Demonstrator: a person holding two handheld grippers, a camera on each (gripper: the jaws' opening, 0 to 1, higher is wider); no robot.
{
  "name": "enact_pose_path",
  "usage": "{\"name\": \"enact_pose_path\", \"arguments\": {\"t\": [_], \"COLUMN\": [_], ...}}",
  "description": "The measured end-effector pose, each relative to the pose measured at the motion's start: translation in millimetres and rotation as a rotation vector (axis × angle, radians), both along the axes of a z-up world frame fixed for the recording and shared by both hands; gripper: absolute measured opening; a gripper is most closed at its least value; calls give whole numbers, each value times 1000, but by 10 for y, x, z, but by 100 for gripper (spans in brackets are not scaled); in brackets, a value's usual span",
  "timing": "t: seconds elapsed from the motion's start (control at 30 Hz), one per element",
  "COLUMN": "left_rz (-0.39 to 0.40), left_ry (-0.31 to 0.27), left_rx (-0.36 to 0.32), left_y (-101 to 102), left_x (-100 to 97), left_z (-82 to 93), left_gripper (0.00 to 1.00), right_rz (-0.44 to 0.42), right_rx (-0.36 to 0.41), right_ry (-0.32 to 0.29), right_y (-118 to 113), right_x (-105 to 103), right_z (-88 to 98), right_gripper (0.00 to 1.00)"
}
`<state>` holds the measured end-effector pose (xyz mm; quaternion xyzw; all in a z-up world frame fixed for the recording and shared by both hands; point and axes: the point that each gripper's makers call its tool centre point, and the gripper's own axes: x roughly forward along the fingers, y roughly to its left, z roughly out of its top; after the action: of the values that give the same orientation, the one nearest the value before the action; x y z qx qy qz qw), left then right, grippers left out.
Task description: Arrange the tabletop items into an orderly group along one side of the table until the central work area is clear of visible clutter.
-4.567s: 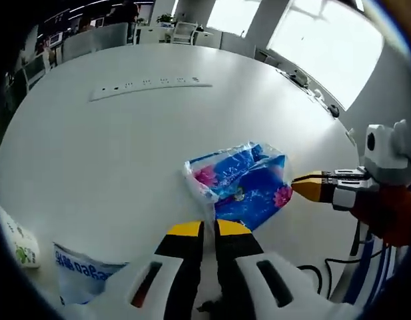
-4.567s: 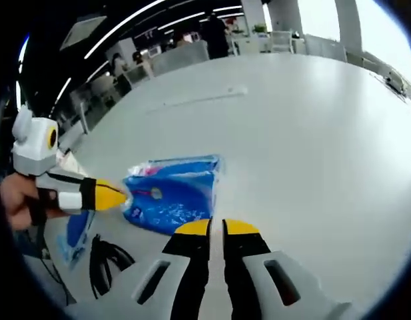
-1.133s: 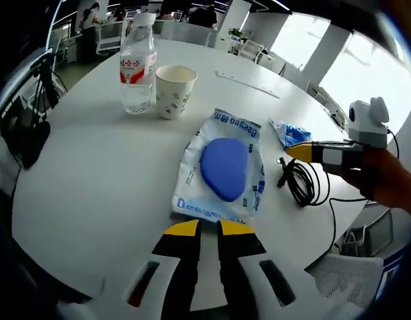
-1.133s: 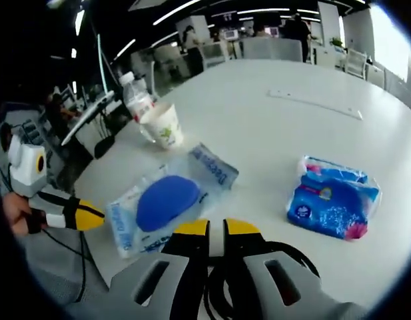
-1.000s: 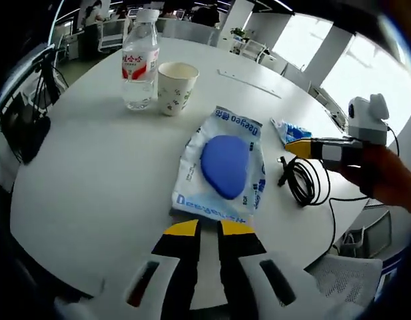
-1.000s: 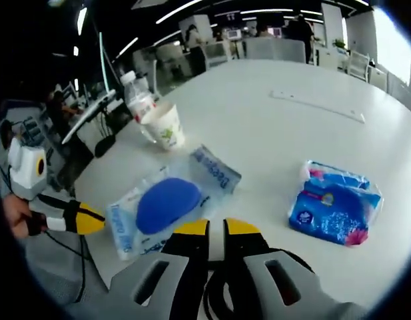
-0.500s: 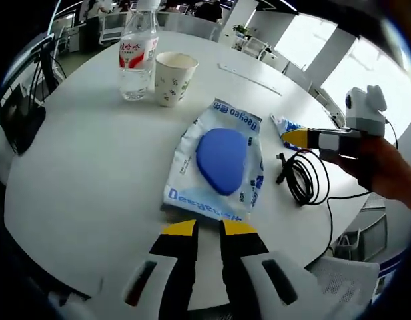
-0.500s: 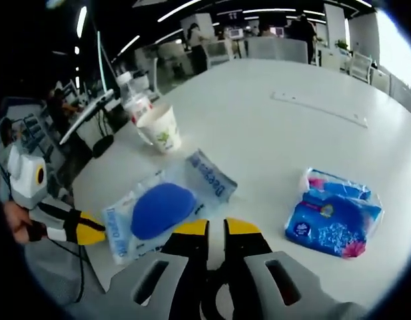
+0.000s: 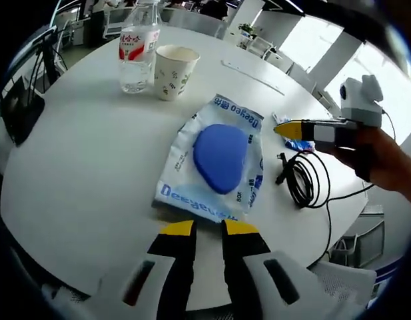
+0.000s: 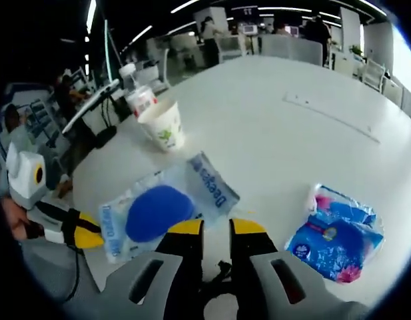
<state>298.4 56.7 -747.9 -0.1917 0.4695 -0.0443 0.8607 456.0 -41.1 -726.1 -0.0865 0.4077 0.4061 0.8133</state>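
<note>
1. My landmark is the clear plastic pouch with blue lettering and a blue oval pad inside (image 9: 219,159), lying flat near the close edge of the round white worktop (image 9: 78,153). I judge it sits there because things are being gathered along this side.

2. Beyond the pouch stand a white paper cup with green print (image 9: 174,71) and, just beside that, a clear plastic water bottle with a red label (image 9: 136,47), both upright. They look like the start of the tidy row.

3. To one side of the pouch, at the rim, lies a coiled black cable (image 9: 305,180). Past the cable is a blue and pink plastic tissue pack (image 10: 337,233), which looks like the loosest item, well apart from the cup and bottle.

4. A long flat white strip (image 10: 332,115) lies far beyond the pouch towards the middle of the worktop.

5. My left gripper (image 9: 208,229) hovers at the pouch's near edge, aimed along it, its yellow-tipped fingers a narrow gap apart and pinching nothing.

6. My right gripper (image 10: 216,227) sits low over the cable, beside the pouch, fingers likewise slightly parted and empty.

7. In the left gripper view the right gripper reaches in level above the cable, and the person's hand (image 9: 382,163) grips it from behind.

8. My read: the pouch is next, to be nudged towards the cup.
</note>
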Motion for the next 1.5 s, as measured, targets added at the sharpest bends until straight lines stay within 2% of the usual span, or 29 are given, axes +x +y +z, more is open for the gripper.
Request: {"name": "enact_pose_path", "arguments": {"t": [0.23, 0.63, 0.8, 0.97, 1.07, 1.17, 1.3, 1.37, 1.5], "left_rz": [16, 37, 44, 39, 31, 32, 29, 27, 4], "left_ry": [14, 27, 35, 39, 42, 46, 51, 52, 46], "left_rx": [-17, -40, -47, -51, -50, -57, -66, -65, -52], "left_y": [-45, -63, -60, -73, -84, -99, -116, -125, -134], "left_x": [-18, -24, -27, -27, -37, -47, -38, -32, -24], "left_z": [-16, -60, -97, -116, -117, -103, -135, -140, -144], "left_gripper": [13, 13, 13, 12, 11, 9, 4, 3, 1], "right_rz": [26, 80, 114, 142, 183, 199, 216, 213, 209], "right_rx": [-23, -64, -88, -81, -120, -123, -136, -127, -103], "right_ry": [-10, 6, 10, 19, 24, 19, 11, 13, 23], "right_y": [58, 128, 167, 238, 247, 268, 261, 250, 260], "right_x": [163, 388, 379, 356, 275, 267, 188, 212, 120], "right_z": [-27, -255, -297, -311, -342, -352, -303, -311, -265], "right_gripper": [14, 18, 19, 17, 16, 14, 9, 6, 0]}}
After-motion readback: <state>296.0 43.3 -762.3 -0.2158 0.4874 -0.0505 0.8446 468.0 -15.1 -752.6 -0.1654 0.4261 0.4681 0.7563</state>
